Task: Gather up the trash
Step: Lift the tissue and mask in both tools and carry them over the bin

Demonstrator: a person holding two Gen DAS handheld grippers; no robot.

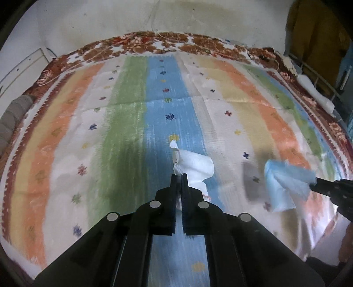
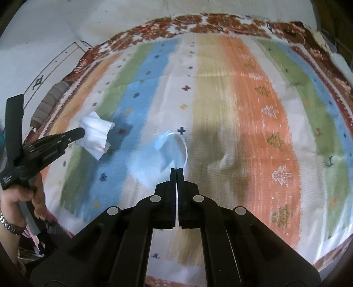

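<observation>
My left gripper [image 1: 179,175] is shut on a crumpled white tissue [image 1: 195,168] and holds it above the striped cloth. It also shows in the right wrist view [image 2: 82,132], with the white tissue [image 2: 96,133] at its tips. My right gripper [image 2: 177,169] is shut on a light blue face mask [image 2: 154,159], blurred, with its white ear loop [image 2: 184,145] hanging free. In the left wrist view the right gripper [image 1: 314,183] comes in from the right and holds the blue mask [image 1: 284,185] above the cloth.
A striped cloth [image 1: 132,123] in orange, green, blue and cream covers a bed with a red floral blanket [image 1: 141,44] under it. A white wall [image 1: 110,17] stands behind. A rolled grey cushion [image 1: 11,119] lies at the left edge. A metal rail [image 1: 320,81] runs at the right.
</observation>
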